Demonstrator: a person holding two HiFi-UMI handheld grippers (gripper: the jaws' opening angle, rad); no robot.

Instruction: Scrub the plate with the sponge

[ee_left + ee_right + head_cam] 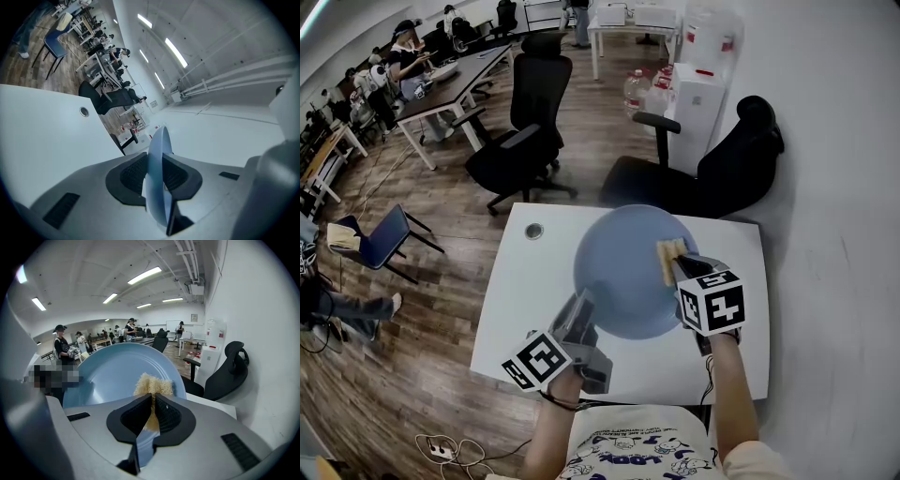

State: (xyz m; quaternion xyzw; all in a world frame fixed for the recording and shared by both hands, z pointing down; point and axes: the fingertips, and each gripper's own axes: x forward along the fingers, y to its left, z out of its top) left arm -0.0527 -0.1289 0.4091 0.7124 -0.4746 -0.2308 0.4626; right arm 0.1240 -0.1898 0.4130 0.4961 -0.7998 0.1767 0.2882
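Above the table (520, 281) — left tool (580, 319) grips the plate (623, 272) by its rim; right tool (679, 268) clamps sponge (667, 253).

Right gripper (153, 404): grey body across the lower frame, dark jaws closed on a sponge.
Sponge (154, 384): tan, fibrous, centre frame, rising above the jaws against the plate.
Plate (110, 373): pale blue, round, tilted, centre left.
Office chair (228, 373): black, right.
Table (215, 405): white, lower right.
Ceiling lights (144, 275): long strips, upper frame.
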